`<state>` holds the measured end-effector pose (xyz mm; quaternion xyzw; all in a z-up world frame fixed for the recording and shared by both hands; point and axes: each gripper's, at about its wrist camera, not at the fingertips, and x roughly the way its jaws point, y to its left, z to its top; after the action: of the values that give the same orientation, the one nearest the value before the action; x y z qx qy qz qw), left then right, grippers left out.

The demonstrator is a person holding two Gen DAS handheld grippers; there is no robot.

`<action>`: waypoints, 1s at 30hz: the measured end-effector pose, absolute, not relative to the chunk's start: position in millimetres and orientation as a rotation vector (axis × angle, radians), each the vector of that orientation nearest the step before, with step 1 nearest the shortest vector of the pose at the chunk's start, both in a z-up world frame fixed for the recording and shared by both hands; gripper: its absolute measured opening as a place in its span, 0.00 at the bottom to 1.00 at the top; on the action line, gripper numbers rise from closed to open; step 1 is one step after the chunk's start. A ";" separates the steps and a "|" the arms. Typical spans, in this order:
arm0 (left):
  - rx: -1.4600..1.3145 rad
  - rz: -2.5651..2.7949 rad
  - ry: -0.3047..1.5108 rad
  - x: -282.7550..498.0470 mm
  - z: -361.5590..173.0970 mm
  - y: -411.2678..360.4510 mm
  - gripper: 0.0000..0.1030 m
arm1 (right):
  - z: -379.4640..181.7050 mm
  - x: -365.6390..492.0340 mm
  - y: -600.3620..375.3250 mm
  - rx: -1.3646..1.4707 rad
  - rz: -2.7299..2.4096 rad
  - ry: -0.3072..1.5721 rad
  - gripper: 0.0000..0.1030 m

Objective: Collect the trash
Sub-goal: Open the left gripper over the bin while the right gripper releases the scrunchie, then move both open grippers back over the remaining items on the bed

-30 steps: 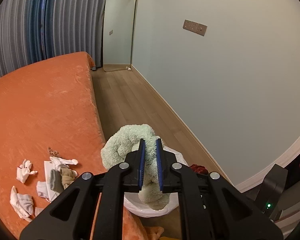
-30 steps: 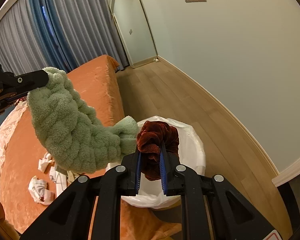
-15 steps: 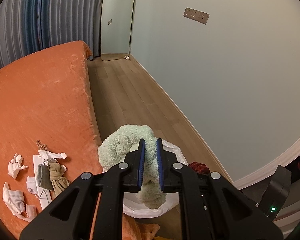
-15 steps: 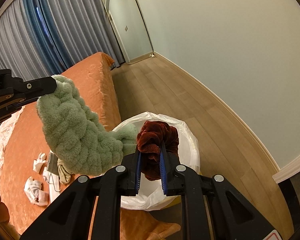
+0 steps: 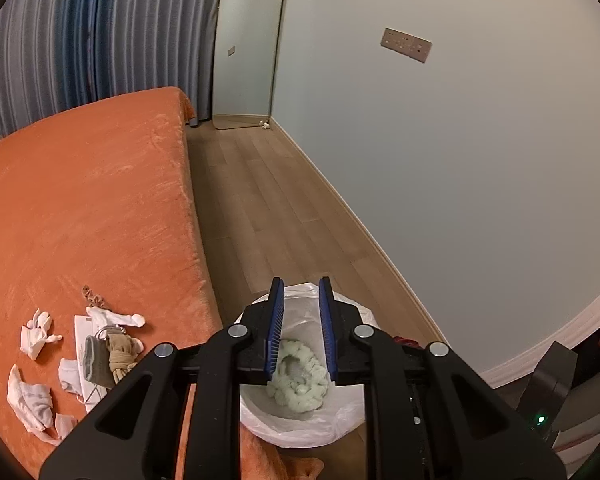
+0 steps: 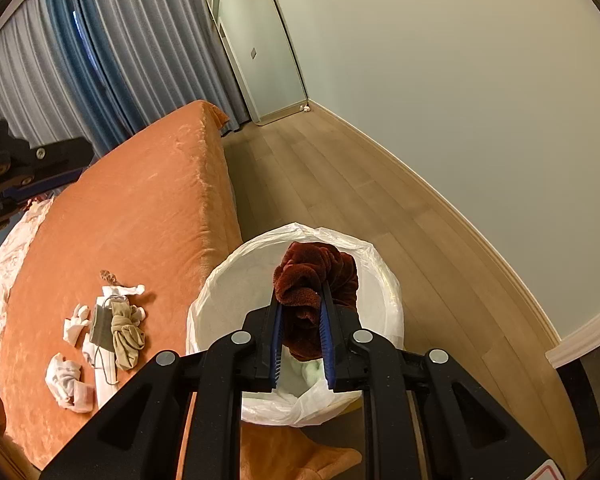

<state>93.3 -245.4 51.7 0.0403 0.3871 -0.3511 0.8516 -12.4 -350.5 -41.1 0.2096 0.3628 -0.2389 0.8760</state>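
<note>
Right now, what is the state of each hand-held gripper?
Left hand-held gripper: open, empty, above the green fluffy cloth in the bin.
Right hand-held gripper: closed on the dark red cloth.

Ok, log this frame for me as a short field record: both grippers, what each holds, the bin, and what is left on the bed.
left gripper: open, empty, above the bin
right gripper: shut on dark red fuzzy cloth, over the bin
trash bin: white plastic liner, on the floor beside the bed
in bin: green fuzzy cloth
orange bed: crumpled white tissues, tan knotted cloth, paper strip
task state: red cloth not yet dropped
</note>
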 end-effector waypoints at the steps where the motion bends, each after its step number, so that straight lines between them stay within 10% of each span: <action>1: 0.081 -0.729 0.820 95.1 49.6 -241.9 0.17 | -42.0 -11.1 -349.8 0.436 -0.498 0.760 0.17; 7: 0.059 -0.687 0.839 104.4 40.1 -221.4 0.22 | -43.9 0.4 -344.2 0.416 -0.487 0.774 0.23; 11: 0.042 -0.644 0.838 108.2 33.7 -201.7 0.34 | -39.4 10.2 -336.2 0.380 -0.484 0.762 0.52; 30: -0.054 -0.383 0.906 136.3 -7.1 -57.4 0.63 | -20.2 43.6 -247.6 0.280 -0.387 0.758 0.67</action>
<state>136.3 -57.4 -7.1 -0.0260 0.4351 -0.1838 0.8810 43.6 -247.6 -20.2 0.1353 0.3666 -0.1869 0.9013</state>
